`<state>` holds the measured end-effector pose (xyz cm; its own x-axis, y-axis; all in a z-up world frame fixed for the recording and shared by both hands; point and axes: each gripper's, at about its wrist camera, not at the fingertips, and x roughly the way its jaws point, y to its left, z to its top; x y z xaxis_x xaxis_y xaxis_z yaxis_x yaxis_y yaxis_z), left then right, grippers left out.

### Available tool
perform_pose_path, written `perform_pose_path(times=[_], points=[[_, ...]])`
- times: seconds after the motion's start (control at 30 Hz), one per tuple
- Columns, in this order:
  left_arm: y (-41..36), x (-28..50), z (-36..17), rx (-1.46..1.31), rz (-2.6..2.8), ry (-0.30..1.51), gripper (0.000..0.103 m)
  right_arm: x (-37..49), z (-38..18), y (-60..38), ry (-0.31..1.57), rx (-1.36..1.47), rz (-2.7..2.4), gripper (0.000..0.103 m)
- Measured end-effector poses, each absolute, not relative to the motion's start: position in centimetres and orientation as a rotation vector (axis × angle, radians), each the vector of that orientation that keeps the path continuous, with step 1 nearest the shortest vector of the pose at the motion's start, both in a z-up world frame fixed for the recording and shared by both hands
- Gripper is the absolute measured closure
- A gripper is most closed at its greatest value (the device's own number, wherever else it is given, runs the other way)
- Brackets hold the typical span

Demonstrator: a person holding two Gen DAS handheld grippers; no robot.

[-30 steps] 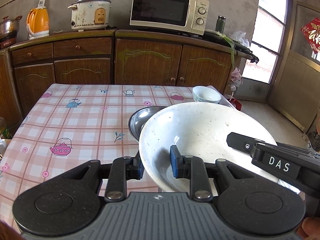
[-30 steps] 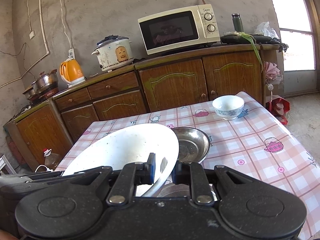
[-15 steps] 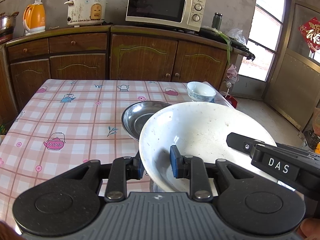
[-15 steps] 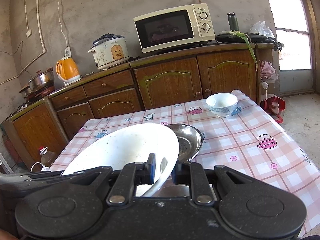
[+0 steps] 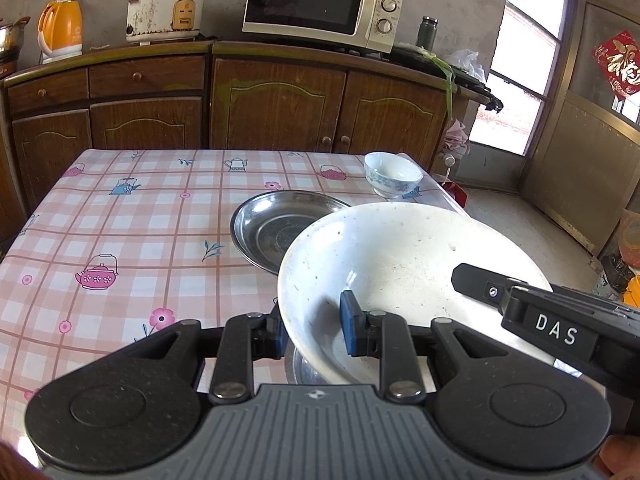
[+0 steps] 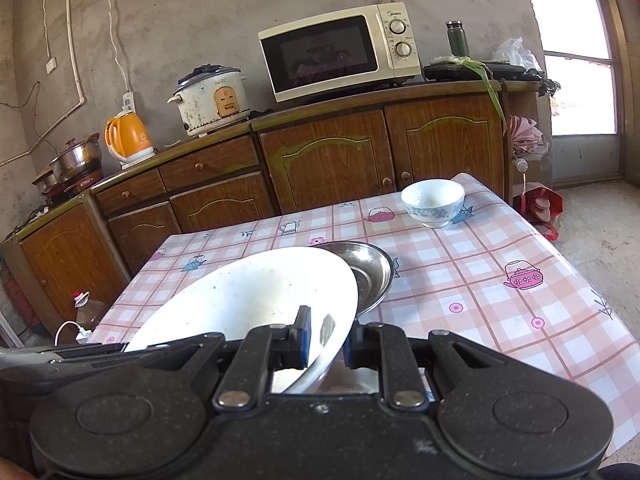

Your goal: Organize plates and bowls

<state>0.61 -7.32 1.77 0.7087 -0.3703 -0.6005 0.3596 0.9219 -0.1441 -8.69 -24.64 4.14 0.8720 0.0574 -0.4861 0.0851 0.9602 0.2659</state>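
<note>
We are holding the white plate at lower centre, left hand-held gripper and right hand-held gripper both clamping its rim; next, probably lowering it onto the steel plate.

The tablecloth is a pink-and-white check sprinkled with pink and blue teapots, small pink flowers and dark leaf sprigs. Near the right, the large plate is white, flecked with brownish specks. Beyond it, the metal dish is shiny silver-grey. At the far right, the small bowl is white with a blue pattern around its outside. Both grippers, the left gripper and the right gripper, are black with blue pads. Far behind, the cabinets are brown wood grain, the microwave cream with a black door, the kettle orange.
</note>
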Motion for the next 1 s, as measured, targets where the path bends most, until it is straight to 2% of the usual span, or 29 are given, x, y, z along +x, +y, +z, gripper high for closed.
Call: perform_pose_path(times=[1.0], points=[[-8.9, 0.7, 0.5, 0.002, -0.442, 0.719, 0.078, -9.2, 2.5, -26.4, 0.549, 0.309, -0.048, 0.082]])
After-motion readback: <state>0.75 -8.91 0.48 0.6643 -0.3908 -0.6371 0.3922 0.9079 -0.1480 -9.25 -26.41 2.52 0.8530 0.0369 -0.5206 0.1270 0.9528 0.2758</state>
